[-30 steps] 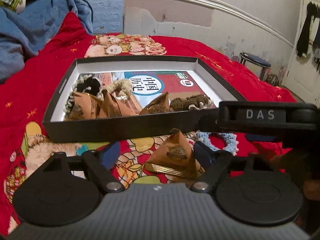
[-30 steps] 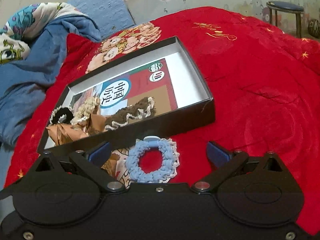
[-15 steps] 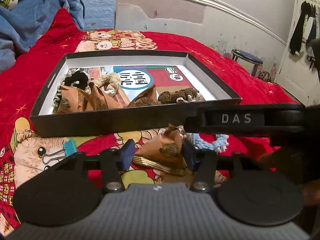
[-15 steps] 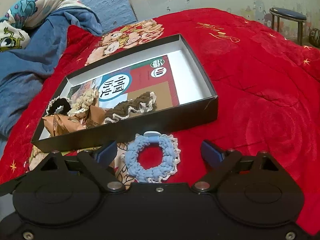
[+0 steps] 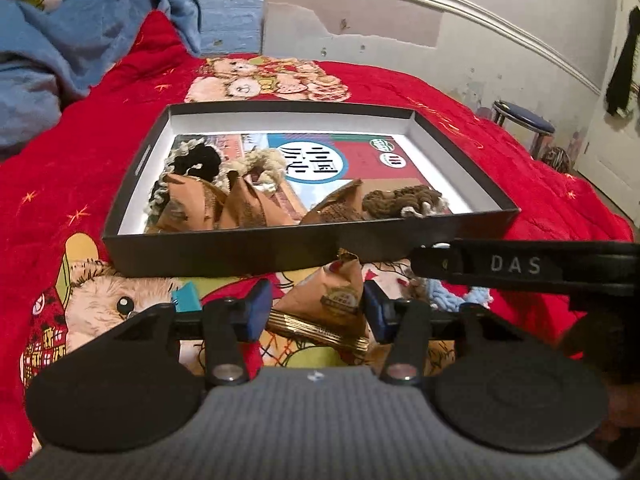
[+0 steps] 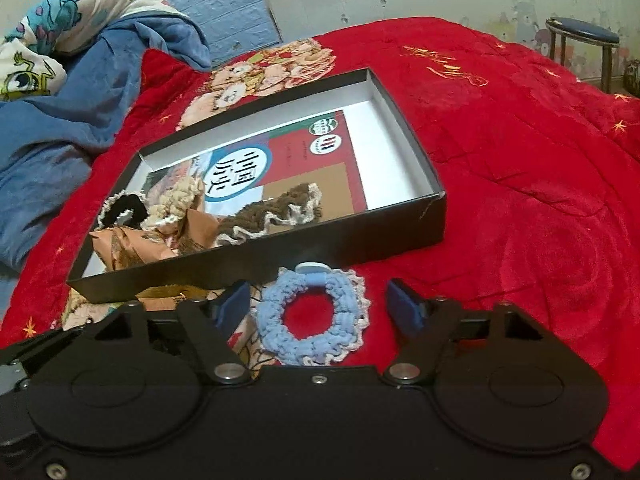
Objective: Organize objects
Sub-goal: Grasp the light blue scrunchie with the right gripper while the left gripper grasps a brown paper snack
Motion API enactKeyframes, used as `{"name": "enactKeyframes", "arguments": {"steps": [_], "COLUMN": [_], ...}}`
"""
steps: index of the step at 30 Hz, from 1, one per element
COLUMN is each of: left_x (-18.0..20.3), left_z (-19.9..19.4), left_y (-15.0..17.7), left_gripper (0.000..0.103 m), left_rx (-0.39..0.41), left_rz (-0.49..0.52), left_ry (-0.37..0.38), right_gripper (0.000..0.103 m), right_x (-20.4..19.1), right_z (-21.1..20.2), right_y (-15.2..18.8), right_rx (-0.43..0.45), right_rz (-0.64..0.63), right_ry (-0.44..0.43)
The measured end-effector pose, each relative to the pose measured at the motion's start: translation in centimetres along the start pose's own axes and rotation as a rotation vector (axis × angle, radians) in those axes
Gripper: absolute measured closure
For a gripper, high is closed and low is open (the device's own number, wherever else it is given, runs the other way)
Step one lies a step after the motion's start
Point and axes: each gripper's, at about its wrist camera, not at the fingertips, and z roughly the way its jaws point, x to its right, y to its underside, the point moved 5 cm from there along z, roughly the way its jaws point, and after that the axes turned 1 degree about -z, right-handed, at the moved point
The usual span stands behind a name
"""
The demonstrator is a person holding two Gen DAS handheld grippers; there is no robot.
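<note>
A shallow black box (image 5: pixel 248 248) (image 6: pixel 424 168) lies on the red bedspread and holds brown paper packets (image 5: pixel 236 204), a black scrunchie (image 5: pixel 196 160), a cream one (image 6: pixel 180 196) and a brown one (image 5: pixel 404 198) (image 6: pixel 272 208). In front of the box a brown pyramid packet (image 5: pixel 328 300) sits between the blue pads of my left gripper (image 5: pixel 318 308); the pads are close to its sides. My right gripper (image 6: pixel 320 308) is open around a light blue scrunchie (image 6: pixel 312 320) on the bedspread; the scrunchie also shows in the left wrist view (image 5: pixel 452 300).
A blue blanket and patterned pillow (image 6: pixel 60 92) are piled at the far left. A blue stool (image 6: pixel 580 40) stands beyond the bed. A teal binder clip (image 5: pixel 186 298) lies left of the left gripper. The right gripper's body (image 5: pixel 520 266) crosses the left view.
My left gripper's jaws have narrowed around the brown pyramid packet. My right gripper's jaws have narrowed somewhat around the blue scrunchie. Both views sit slightly higher over the box.
</note>
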Motion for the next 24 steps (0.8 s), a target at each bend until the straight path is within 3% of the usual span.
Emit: {"name": "enactKeyframes", "arguments": {"steps": [12,15,21,24], "left_x": [0.2,0.1,-0.5,-0.6], "left_z": [0.0,0.0,0.1,0.2], "left_y": [0.0,-0.1,-0.2,-0.1], "left_gripper": [0.050,0.050,0.050,0.050], "left_rx": [0.000,0.002,-0.006,-0.003], "left_rz": [0.065,0.085,0.036,0.033], "left_ry": [-0.031,-0.049,-0.042,-0.042], "right_gripper": [0.036,0.046,0.050,0.063], "right_x": [-1.0,-1.0,-1.1,-0.9], "right_z": [0.5,0.6,0.7,0.7], "right_y": [0.3,0.3,0.5,0.4], "right_rx": [-0.054,-0.046,-0.030,-0.030], "right_rz": [-0.075,-0.087,-0.113,-0.101], "right_ry": [-0.022,0.011,0.027,0.041]}}
